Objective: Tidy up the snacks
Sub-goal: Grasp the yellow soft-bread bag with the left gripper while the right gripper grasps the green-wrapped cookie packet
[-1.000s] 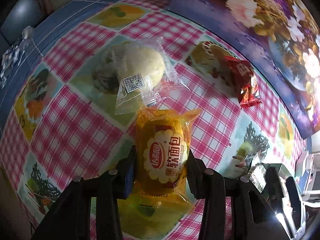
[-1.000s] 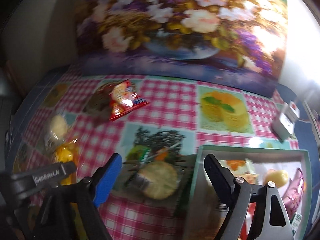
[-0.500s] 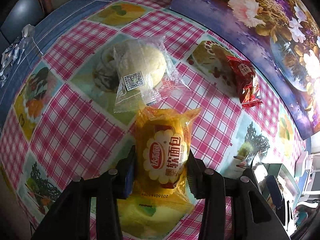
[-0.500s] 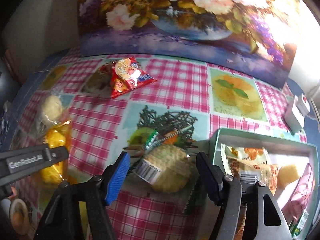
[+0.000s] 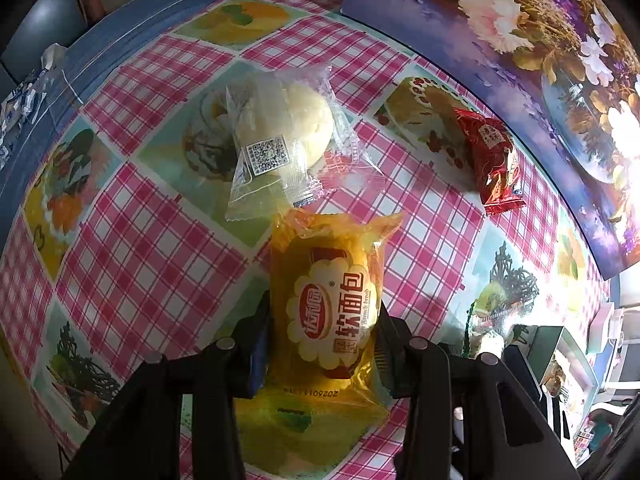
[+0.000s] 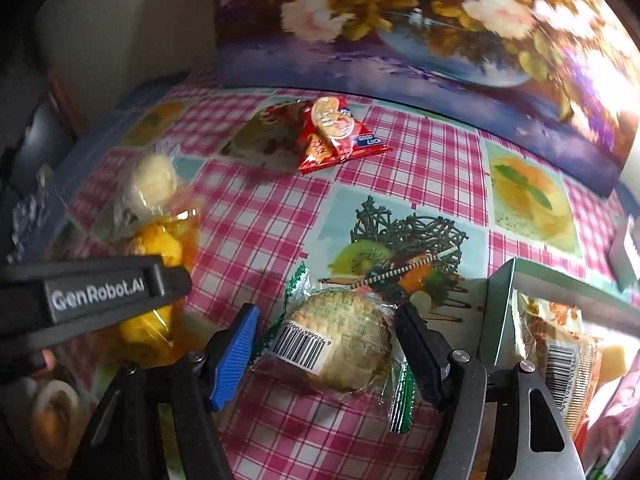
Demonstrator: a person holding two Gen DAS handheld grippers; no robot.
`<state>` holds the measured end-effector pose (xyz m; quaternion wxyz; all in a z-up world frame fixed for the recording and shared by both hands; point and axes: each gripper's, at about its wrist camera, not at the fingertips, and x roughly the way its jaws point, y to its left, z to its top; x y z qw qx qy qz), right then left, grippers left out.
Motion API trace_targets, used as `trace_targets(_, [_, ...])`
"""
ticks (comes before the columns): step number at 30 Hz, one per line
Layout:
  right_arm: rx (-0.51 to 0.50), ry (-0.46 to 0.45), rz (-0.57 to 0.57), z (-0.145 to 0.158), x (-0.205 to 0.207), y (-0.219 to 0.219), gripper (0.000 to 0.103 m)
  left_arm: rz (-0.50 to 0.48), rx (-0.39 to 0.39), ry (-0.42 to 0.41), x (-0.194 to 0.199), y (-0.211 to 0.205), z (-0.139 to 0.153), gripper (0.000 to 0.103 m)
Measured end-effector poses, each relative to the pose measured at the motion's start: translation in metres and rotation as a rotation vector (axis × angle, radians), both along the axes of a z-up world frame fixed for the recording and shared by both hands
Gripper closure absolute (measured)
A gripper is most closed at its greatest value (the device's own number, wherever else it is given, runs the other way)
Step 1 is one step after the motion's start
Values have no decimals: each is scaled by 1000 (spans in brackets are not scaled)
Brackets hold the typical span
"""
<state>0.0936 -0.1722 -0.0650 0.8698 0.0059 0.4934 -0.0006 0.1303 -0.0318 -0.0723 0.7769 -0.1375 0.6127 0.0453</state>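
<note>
My left gripper (image 5: 322, 334) is shut on a yellow soft-bread packet (image 5: 330, 300), which also shows in the right wrist view (image 6: 160, 280) beside the left gripper's finger. A pale bun in a clear wrapper (image 5: 284, 136) lies just beyond it. A red snack packet (image 5: 494, 160) lies near the painting; it also shows in the right wrist view (image 6: 334, 134). My right gripper (image 6: 326, 344) is open, its fingers on either side of a round biscuit in a green-edged wrapper (image 6: 344, 344). A green box (image 6: 500, 312) with several snacks stands at the right.
The table wears a pink checked cloth with fruit pictures (image 5: 152, 248). A flower painting (image 6: 420, 20) leans at the table's back edge. A small white box (image 6: 626, 252) sits at the far right. Crumpled clear plastic (image 5: 24, 92) lies at the left edge.
My right gripper has moved forward and down over the round biscuit, which now sits between its open fingers. The left gripper still holds the yellow packet, barely moved.
</note>
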Motion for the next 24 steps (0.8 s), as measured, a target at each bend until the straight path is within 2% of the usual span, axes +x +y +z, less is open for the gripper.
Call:
trace_targets(8, [-113, -10, 28, -7, -2, 14, 29, 5, 0, 8, 2, -2, -4, 58])
trace_targets(11, [-107, -16, 19, -6, -4, 12, 31, 3, 0, 8, 2, -2, -4, 58])
trace_targets(16, [-106, -18, 8, -6, -4, 9, 42, 8, -6, 8, 2, -2, -4, 59])
trace_targets(24, [-72, -15, -20, -1, -4, 3, 45, 10, -19, 7, -1, 0, 0, 59])
